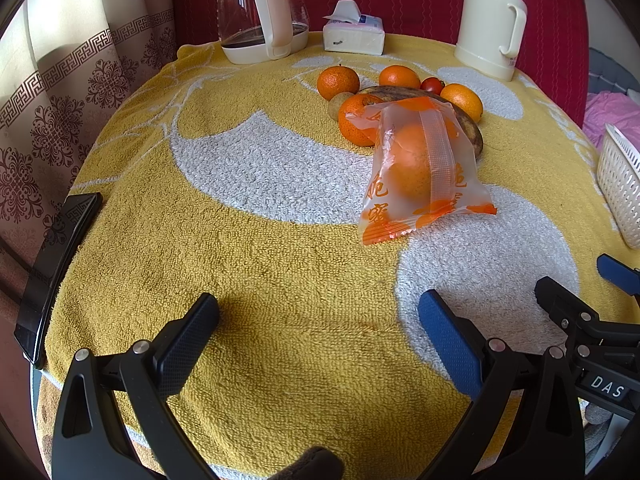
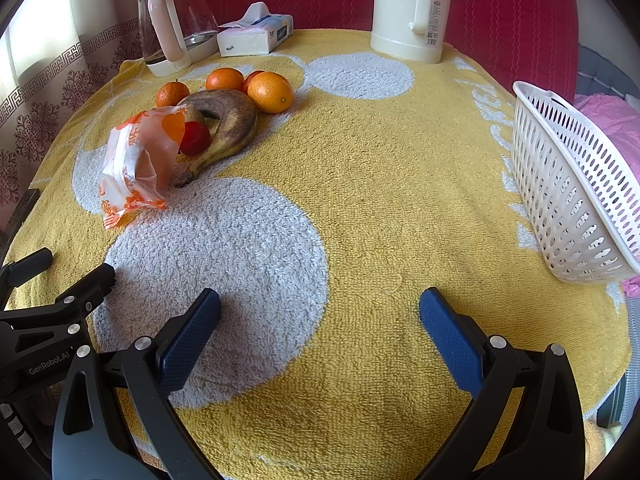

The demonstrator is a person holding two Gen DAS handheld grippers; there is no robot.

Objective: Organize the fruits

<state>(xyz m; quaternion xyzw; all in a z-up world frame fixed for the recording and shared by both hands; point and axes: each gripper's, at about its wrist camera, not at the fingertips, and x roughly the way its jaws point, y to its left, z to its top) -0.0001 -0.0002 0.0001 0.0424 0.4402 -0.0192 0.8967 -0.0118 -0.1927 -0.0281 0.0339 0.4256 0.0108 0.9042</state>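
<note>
— Where's the fruit?
— Heaped mid-counter: loose oranges (image 2: 270, 92), a spotted brown banana (image 2: 232, 124), a translucent bagged orange (image 1: 416, 168). Nothing sorted yet, I'd say.
— The claws?
— Left claw (image 1: 318, 322) and right claw (image 2: 320, 320) gape wide, empty. White slotted plastic basket (image 2: 568, 184) looks the likely target; its inside's hidden.

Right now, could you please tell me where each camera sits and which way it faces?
Left wrist: on the left gripper, jaws open, low at the table's near edge, looking across the towel at the bagged orange; the right gripper shows at right.
Right wrist: on the right gripper, jaws open, facing the same way from further right, white basket close by; the left gripper shows at left.
Shared: fruit pile, glass kettle, tissue pack, cream flask.
</note>
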